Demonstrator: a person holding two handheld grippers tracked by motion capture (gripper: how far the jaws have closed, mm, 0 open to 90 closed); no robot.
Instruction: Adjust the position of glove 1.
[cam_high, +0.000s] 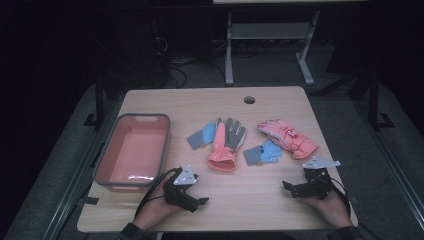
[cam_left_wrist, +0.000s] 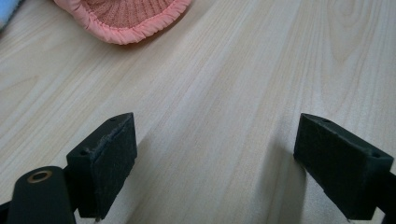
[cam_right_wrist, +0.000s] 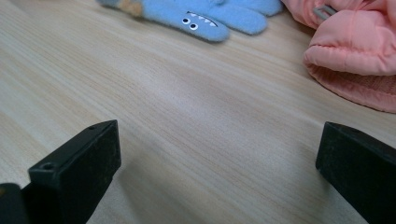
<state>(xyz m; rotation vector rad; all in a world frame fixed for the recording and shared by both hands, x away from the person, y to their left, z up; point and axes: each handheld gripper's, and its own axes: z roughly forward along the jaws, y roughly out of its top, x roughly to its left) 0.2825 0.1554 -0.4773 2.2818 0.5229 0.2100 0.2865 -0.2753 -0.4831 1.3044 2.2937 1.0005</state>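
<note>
Bin: empty, far left, just beyond your left hand.
Left gripper: jaws wide apart, nothing between them, resting low on the table.
Grey-and-pink glove: nearest you on the left; cuff toward you, fingers pointing away, long axis almost straight ahead of that gripper.
Small blue glove: ahead and left of your right side.
Right gripper: jaws spread, holding nothing.
Pink mitten: just beyond it, lying diagonally.
</note>
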